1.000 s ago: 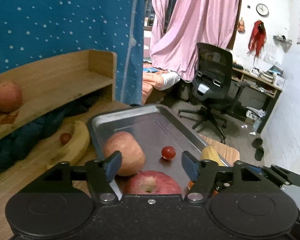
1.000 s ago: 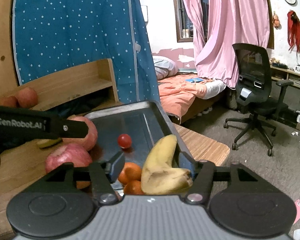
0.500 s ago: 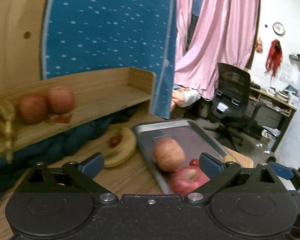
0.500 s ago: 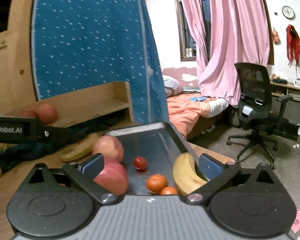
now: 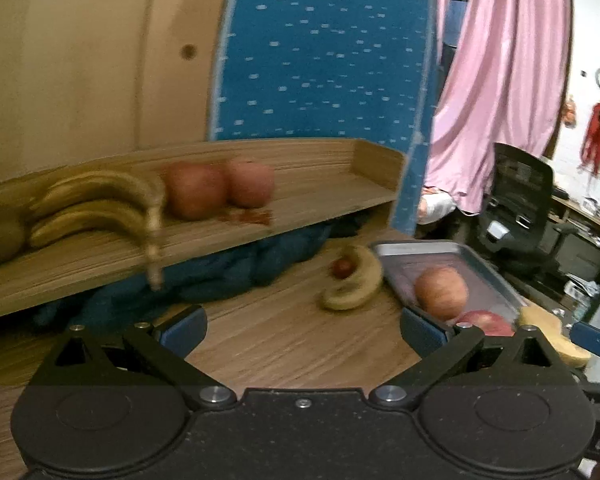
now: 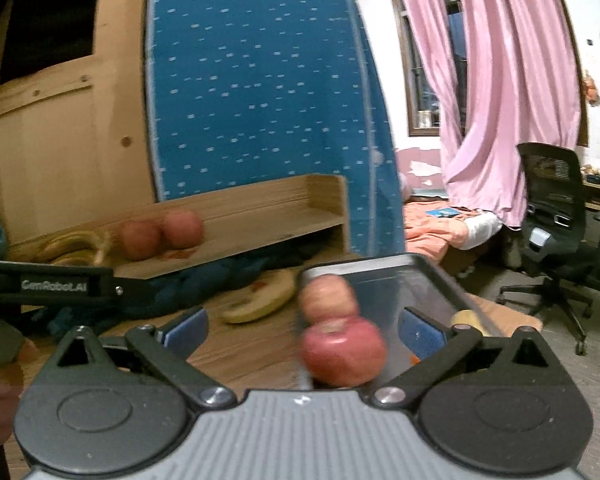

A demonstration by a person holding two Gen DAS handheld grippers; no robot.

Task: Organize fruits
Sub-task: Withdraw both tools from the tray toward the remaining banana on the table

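My left gripper (image 5: 304, 330) is open and empty over the bare wooden table (image 5: 284, 344). To its right a metal tray (image 5: 416, 249) holds a pale apple (image 5: 440, 292), a red apple (image 5: 486, 322) and a banana (image 5: 552, 332). A second banana (image 5: 354, 284) lies on the table beside a small red fruit (image 5: 342, 267). My right gripper (image 6: 305, 330) is open above the tray (image 6: 380, 262). The red apple (image 6: 342, 350) shows in the gap between its fingers, untouched, with the pale apple (image 6: 328, 294) behind it.
A low wooden shelf (image 5: 320, 200) at the back carries a bunch of bananas (image 5: 92, 208) and two apples (image 5: 196, 196). Dark blue cloth (image 5: 228, 272) is bunched under it. An office chair (image 6: 552, 216) stands on the floor to the right. A hand (image 6: 4, 380) holds the left gripper.
Both grippers opened wide and drew back from the tray. The right one let go of the banana, which now lies in the tray. The left one swung left toward the shelf.
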